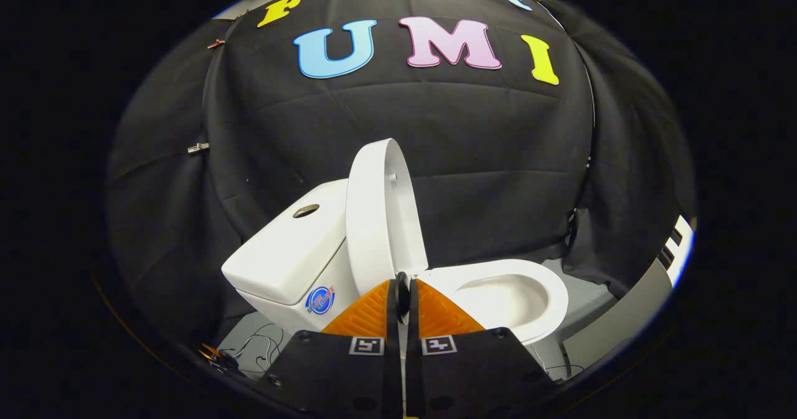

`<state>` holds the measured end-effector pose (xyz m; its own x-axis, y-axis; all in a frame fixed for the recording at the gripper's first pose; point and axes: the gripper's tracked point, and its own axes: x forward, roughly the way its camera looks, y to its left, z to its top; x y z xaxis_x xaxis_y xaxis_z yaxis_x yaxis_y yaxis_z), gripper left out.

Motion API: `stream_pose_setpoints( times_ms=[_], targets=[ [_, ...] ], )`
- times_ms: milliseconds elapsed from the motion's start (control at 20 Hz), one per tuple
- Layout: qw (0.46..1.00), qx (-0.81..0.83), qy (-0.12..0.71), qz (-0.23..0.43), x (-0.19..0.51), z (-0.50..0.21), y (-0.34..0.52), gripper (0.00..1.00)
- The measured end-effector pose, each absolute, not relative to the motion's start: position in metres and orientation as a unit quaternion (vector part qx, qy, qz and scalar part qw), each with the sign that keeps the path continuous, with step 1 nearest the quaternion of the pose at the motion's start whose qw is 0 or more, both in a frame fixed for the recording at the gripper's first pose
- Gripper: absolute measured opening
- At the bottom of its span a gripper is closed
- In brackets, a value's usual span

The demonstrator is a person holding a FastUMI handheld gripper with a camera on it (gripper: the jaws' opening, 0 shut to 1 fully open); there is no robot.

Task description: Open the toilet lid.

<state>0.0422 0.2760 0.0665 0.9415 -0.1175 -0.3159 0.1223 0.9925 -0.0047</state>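
Toilet lid [380, 213] stands upright vs tank [292, 244], bowl [517, 294] exposed; gripper [403, 282] fingers pressed together w/ nothing between, just before lid's base

Black cloth [485, 139] drapes the booth wall, pinned at one side by a small metal clip [198, 148]. Thin wires [258, 344] trail over the grey floor [585, 310] below the cloth.
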Motion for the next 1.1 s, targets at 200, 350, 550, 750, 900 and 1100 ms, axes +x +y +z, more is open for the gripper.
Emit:
stream_pose_setpoints(
  times_ms=[200, 350, 550, 750, 900, 1100],
  targets=[
    [0.986, -0.025, 0.154, -0.052, 0.045, 0.064, 0.293, 0.09],
    [0.986, -0.02, 0.16, -0.053, 0.046, 0.06, 0.301, 0.1],
    [0.985, -0.027, 0.163, -0.046, 0.05, 0.058, 0.319, 0.13],
    [0.985, -0.046, 0.158, -0.05, 0.051, 0.05, 0.324, 0.18],
    [0.985, -0.068, 0.149, -0.055, 0.053, 0.05, 0.328, 0.2],
    [0.984, -0.074, 0.159, -0.034, 0.054, 0.043, 0.338, 0.27]
  ],
)
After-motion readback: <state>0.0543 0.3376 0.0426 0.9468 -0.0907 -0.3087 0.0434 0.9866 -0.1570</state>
